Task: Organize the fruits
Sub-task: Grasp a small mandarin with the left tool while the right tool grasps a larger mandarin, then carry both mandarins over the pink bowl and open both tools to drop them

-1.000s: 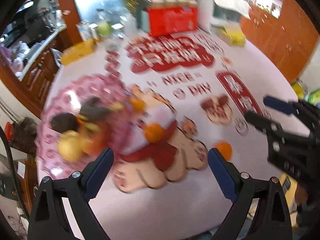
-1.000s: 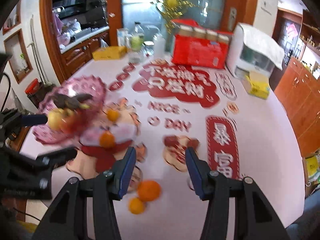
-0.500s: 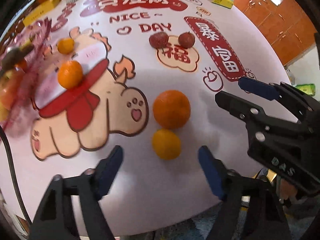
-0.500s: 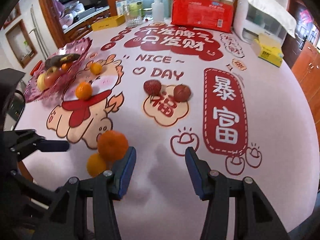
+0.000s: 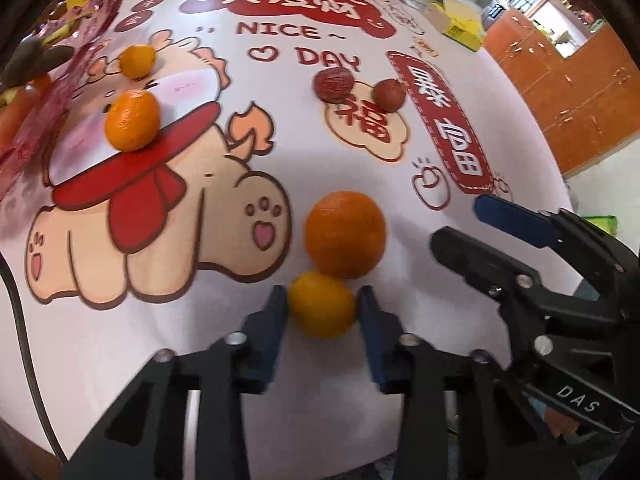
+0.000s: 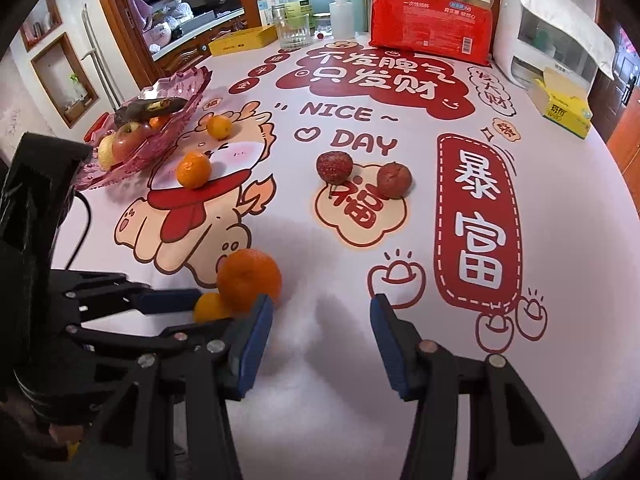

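down at the bottom centre of the left wrist view, the left gripper (image 5: 322, 304) has its jaws closing around a small yellow-orange citrus (image 5: 322, 305), with both blue pads right against the fruit's sides. just above it in the frame, touching it, sits a large orange (image 5: 345, 234) on the printed tablecloth (image 5: 120, 344). the right gripper (image 6: 321, 314) shows at the bottom of its own view with its jaws apart and only bare cloth between them; its left finger stands just beside the large orange (image 6: 249, 280). in that view the small citrus (image 6: 210, 307) peeks out at lower left, between the left gripper's fingers. further up the cloth, two dark red fruits (image 6: 334, 167) lie near each other at the centre, on the cloud-shaped print. at left of centre, two more small oranges (image 6: 193, 169) rest on the cartoon animal, one above the other in the frame. at the far left edge a pink fruit dish (image 6: 182, 92) holds an apple (image 6: 127, 142) and a blackened banana (image 6: 154, 107). along the top of the frame stand a red package (image 6: 430, 38), bottles and a yellow box (image 6: 566, 110).
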The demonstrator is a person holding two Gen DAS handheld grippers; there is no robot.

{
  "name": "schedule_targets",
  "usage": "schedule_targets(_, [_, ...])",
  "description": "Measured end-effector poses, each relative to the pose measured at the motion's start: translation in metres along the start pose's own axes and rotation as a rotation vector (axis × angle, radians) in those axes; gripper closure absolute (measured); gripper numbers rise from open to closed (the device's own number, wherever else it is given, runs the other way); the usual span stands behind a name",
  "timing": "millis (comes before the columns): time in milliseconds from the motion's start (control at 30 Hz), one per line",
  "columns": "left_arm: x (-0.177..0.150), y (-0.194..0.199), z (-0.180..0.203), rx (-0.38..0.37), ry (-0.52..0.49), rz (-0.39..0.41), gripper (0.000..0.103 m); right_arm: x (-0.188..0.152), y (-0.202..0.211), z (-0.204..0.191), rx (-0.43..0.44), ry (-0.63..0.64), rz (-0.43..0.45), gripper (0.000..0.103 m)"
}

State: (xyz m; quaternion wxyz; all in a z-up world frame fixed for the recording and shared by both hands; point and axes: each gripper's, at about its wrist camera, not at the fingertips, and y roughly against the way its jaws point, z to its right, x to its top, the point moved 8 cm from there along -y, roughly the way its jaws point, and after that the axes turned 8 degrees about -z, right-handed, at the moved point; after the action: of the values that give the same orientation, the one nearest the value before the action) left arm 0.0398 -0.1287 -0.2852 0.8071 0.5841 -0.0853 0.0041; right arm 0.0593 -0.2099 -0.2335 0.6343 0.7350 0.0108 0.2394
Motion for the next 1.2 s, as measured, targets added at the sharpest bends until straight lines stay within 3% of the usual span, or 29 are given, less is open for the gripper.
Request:
schedule_targets(167, [0.001,0.003,-0.005,0.073,-0.019,0.022,0.071,0.001,-0.005,-0.005,0.031,-0.007,-0.011,0.052])
schedule_targets(400, [0.002,0.021,-0.04,0.142,0.045,0.054,0.071,0.007,-0.016,-0.023,0.063,0.026,-0.028,0.052])
schedule_targets(900, [-0.002,0.032,-0.076,0.165,0.121,0.069,0.071,0.013,-0.043,-0.058,0.108,0.083,-0.074,0.052])
schedule_targets(967, [-0.002,0.033,-0.077,0.165,0.12,0.069,0.071,0.014,-0.044,-0.061,0.13,0.081,-0.078,0.06])
schedule_targets(1200, [-0.001,0.042,-0.076,0.167,0.106,0.084,0.071,0.015,-0.044,-0.066,0.109,0.091,-0.086,0.063])
